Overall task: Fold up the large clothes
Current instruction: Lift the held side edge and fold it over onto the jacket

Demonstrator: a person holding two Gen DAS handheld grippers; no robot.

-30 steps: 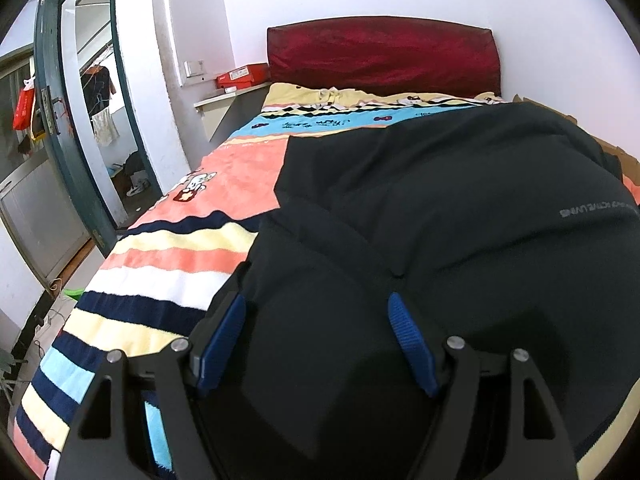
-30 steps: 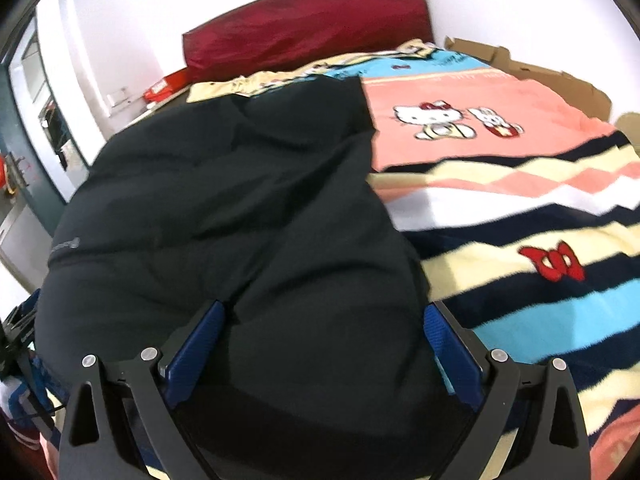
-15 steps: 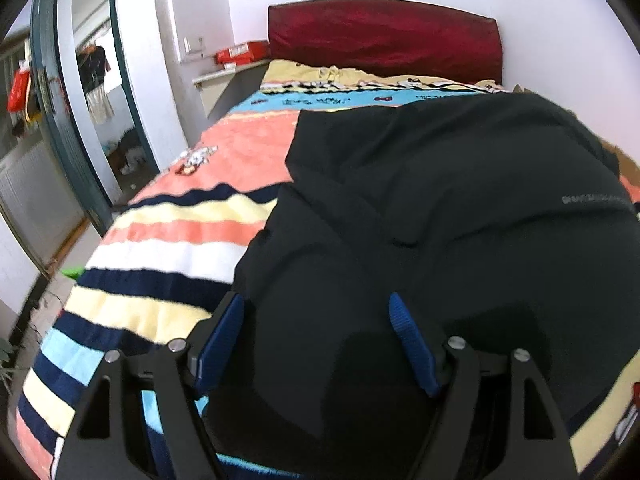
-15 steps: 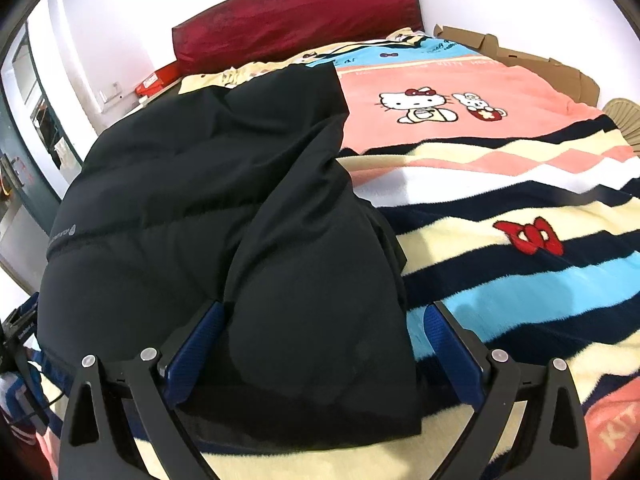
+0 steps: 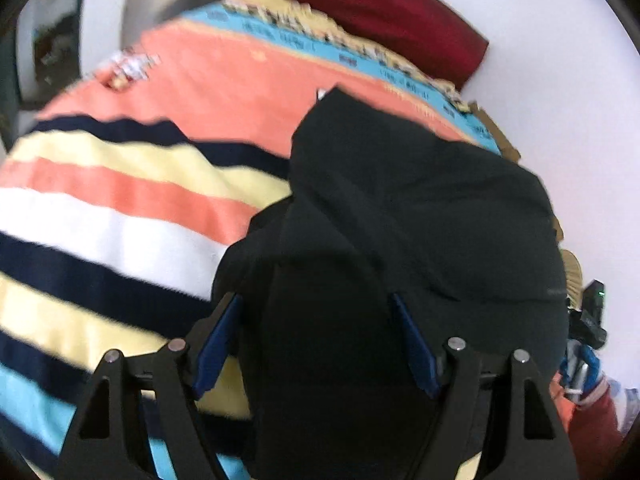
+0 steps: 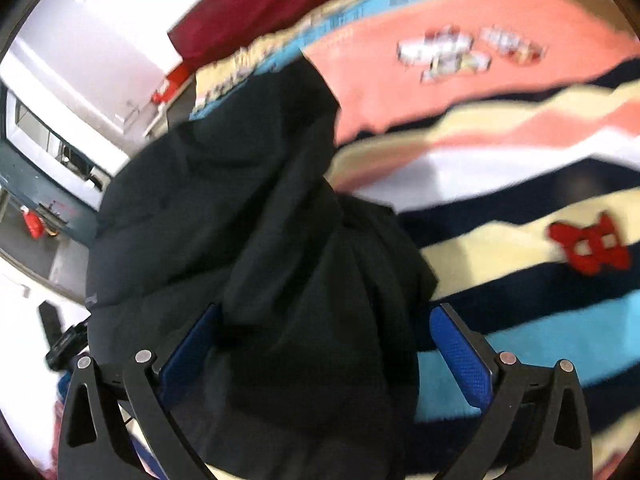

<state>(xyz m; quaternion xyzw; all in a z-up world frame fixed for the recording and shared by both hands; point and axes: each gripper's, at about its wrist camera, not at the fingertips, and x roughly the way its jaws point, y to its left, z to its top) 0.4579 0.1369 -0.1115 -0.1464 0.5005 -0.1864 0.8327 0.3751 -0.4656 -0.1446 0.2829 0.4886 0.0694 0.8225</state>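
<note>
A large black jacket [image 5: 420,208] lies bunched on a striped bed blanket [image 5: 120,208]. It also shows in the right wrist view [image 6: 224,184], over the same blanket [image 6: 520,240]. My left gripper [image 5: 316,344] has its blue fingers spread wide, with black fabric lying between them. My right gripper [image 6: 324,344] is also spread wide, with a fold of the jacket between its fingers. Neither pair of fingers presses on the cloth. Both views are blurred by motion.
A dark red headboard [image 5: 372,12] stands at the wall behind the bed. The other gripper's blue and black parts [image 5: 588,332] show at the right edge. A doorway and floor [image 6: 48,208] lie left of the bed in the right wrist view.
Both cameras have swung and tilted sharply. The jacket has been drawn together from a wide spread into a narrower bunched heap, uncovering more blanket on both sides.
</note>
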